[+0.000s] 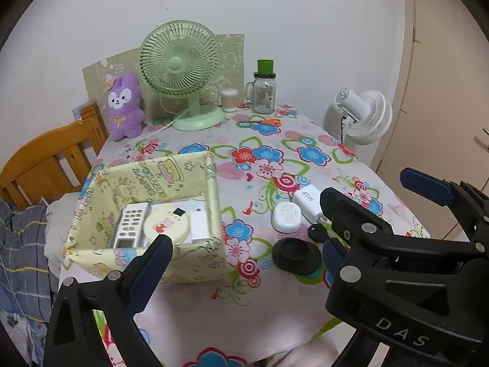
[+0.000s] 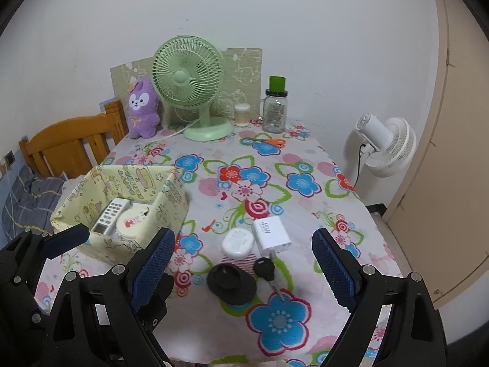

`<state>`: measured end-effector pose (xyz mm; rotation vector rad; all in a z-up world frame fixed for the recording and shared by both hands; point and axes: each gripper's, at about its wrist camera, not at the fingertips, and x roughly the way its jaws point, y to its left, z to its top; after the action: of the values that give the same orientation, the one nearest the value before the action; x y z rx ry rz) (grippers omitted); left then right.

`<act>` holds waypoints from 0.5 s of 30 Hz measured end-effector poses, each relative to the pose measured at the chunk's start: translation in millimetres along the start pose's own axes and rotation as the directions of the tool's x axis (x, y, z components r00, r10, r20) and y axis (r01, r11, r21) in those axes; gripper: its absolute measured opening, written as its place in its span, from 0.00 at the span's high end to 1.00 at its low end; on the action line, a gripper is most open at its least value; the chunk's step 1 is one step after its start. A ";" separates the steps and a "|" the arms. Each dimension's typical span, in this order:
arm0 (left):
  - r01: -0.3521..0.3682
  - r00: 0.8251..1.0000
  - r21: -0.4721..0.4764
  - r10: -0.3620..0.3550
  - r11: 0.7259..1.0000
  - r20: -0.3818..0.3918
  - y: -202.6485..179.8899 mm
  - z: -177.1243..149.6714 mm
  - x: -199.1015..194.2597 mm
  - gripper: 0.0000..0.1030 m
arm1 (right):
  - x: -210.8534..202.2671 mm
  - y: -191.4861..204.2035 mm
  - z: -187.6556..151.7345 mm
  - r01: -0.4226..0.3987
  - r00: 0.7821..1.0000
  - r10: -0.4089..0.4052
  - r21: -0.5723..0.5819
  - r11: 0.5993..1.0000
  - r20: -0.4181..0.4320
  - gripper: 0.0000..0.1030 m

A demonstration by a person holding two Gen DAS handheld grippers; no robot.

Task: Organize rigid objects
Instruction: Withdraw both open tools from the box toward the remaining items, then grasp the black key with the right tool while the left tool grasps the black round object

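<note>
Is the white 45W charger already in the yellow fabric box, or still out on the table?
Out. The charger lies on the tablecloth, right of the box, beside the white case.

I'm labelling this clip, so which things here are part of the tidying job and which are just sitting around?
Job:
- fabric box, already holding a remote, a round tin and a white block
- on the cloth: white charger, white oval case, black round base, key

Lying about:
- green fan
- purple plush
- jar
- scissors
- white fan

Right gripper (image 2: 243, 263) jaws wide (nothing held), over black disc (image 2: 231, 281), key (image 2: 265, 270), charger (image 2: 271, 234)
</note>
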<state>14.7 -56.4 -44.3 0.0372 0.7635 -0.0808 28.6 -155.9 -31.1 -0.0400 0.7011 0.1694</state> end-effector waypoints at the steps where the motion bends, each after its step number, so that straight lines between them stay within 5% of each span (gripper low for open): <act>1: 0.006 1.000 0.000 -0.006 1.000 -0.002 -2.6 -1.2 2.0 0.04 | 0.3 -1.6 -1.2 0.002 1.000 -0.002 0.000 1.000 -0.001 0.10; 15: 0.057 0.997 0.024 -0.056 0.998 -0.045 -30.2 -20.7 33.7 0.04 | 23.7 -30.8 -31.3 0.001 1.000 -0.001 0.014 1.000 -0.017 0.10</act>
<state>22.0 -87.2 -82.7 0.0414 0.8080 -0.1434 31.6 -185.8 -70.9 -0.0289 0.7186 0.1631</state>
